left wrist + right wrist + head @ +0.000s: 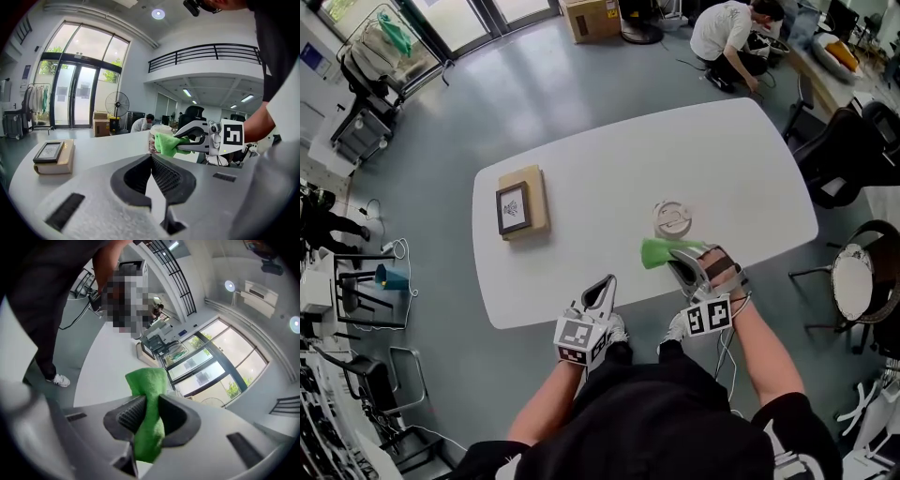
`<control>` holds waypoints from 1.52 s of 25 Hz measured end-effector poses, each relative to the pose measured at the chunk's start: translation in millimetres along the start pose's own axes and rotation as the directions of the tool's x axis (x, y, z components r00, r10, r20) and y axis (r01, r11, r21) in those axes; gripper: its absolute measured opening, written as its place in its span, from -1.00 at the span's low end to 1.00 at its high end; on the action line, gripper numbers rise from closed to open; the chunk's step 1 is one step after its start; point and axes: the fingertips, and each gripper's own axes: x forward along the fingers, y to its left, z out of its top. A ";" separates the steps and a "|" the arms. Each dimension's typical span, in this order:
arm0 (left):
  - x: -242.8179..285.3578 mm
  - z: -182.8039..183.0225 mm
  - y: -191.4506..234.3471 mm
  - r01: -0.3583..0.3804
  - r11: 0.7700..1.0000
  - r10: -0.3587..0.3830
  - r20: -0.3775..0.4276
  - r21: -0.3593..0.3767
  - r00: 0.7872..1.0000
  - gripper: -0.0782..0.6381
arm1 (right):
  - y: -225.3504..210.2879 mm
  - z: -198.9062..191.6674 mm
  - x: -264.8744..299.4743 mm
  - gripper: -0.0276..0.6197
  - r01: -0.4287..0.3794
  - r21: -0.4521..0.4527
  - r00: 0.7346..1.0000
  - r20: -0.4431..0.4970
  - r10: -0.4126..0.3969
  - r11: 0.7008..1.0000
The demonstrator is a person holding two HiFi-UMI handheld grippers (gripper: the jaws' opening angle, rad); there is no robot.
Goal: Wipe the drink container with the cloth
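A drink cup with a white lid [672, 218] stands on the white table [581, 169], right of the middle. My right gripper [675, 259] is shut on a green cloth [659, 251] and holds it just in front of the cup's near side. In the left gripper view the cloth [168, 143] overlaps the cup [157, 132], and I cannot tell whether they touch. The cloth [147, 394] sticks out between the right jaws. My left gripper [604, 285] hovers at the table's near edge, left of the cup, shut [151, 159] on nothing.
A small framed picture on a tan block [520, 202] lies at the table's left. Dark chairs [844, 155] and a round stool [853, 277] stand to the right. A person crouches [729, 33] beyond the far edge, near a cardboard box [591, 17].
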 end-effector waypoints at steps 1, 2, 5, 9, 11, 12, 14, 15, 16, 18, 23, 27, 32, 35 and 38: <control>0.9 -1.2 -0.9 -0.006 1.000 0.006 -0.003 -0.001 1.000 -0.74 | 2.0 -2.7 1.8 -0.64 -0.006 -0.011 1.000 0.007 0.006 1.000; 1.3 -2.6 -1.7 -0.011 1.000 0.011 -0.006 -0.003 1.000 -0.74 | 4.0 -5.7 3.6 -0.64 -0.012 -0.016 1.000 0.013 0.012 1.000; -0.5 -6.5 -3.5 -0.032 0.999 0.032 -0.012 -0.009 0.999 -0.74 | 8.0 -13.5 7.5 -0.63 -0.037 -0.013 0.999 0.037 0.037 0.999; -0.9 -13.0 -4.0 -0.061 0.998 0.060 -0.025 -0.021 0.998 -0.74 | 15.0 -20.3 13.0 -0.63 -0.067 -0.057 0.996 0.061 0.070 0.996; 2.8 -16.2 -5.6 -0.069 0.997 0.068 -0.030 -0.028 0.997 -0.74 | 20.6 -25.6 16.2 -0.63 -0.083 -0.071 0.994 0.064 0.088 0.994; 4.3 -17.8 -6.4 -0.072 0.997 0.071 -0.032 -0.030 0.997 -0.74 | 23.9 -28.0 18.0 -0.63 -0.091 -0.077 0.993 0.064 0.096 0.993; 5.7 -21.1 -7.9 -0.080 0.996 0.079 -0.037 -0.036 0.996 -0.74 | 31.5 -31.6 21.7 -0.63 -0.106 -0.089 0.992 0.065 0.112 0.990; 6.0 -22.6 -8.6 -0.085 0.996 0.083 -0.040 -0.039 0.996 -0.74 | 35.4 -33.5 23.5 -0.63 -0.115 -0.095 0.990 0.065 0.121 0.989; 6.3 -23.7 -9.2 -0.091 0.995 0.089 -0.043 -0.043 0.995 -0.74 | 38.9 -35.6 25.3 -0.63 -0.123 -0.100 0.989 0.066 0.130 0.987; 6.9 -25.5 -10.1 -0.104 0.993 0.101 -0.046 -0.051 0.994 -0.74 | 45.6 -39.9 28.9 -0.63 -0.142 -0.104 0.986 0.069 0.150 0.984; 8.0 -32.5 -11.6 -0.137 0.988 0.133 -0.055 -0.068 0.990 -0.74 | 64.8 -50.6 38.7 -0.63 -0.192 -0.108 0.977 0.074 0.200 0.976; 8.5 -35.3 -11.6 -0.157 0.984 0.152 -0.063 -0.084 0.986 -0.74 | 79.6 -57.9 47.3 -0.63 -0.236 -0.118 0.967 0.069 0.245 0.965; 11.0 -37.7 -11.7 -0.172 0.982 0.167 -0.070 -0.079 0.984 -0.74 | 95.8 -68.6 55.5 -0.63 -0.271 -0.124 0.959 0.048 0.278 0.955; 10.6 -34.2 -8.3 -0.187 0.979 0.182 -0.070 -0.078 0.981 -0.74 | 101.8 -70.4 60.1 -0.63 -0.286 -0.112 0.955 0.045 0.292 0.952; 9.6 -32.4 -7.0 -0.198 0.978 0.192 -0.080 -0.070 0.978 -0.74 | 109.2 -73.5 65.1 -0.63 -0.293 -0.101 0.953 0.047 0.298 0.951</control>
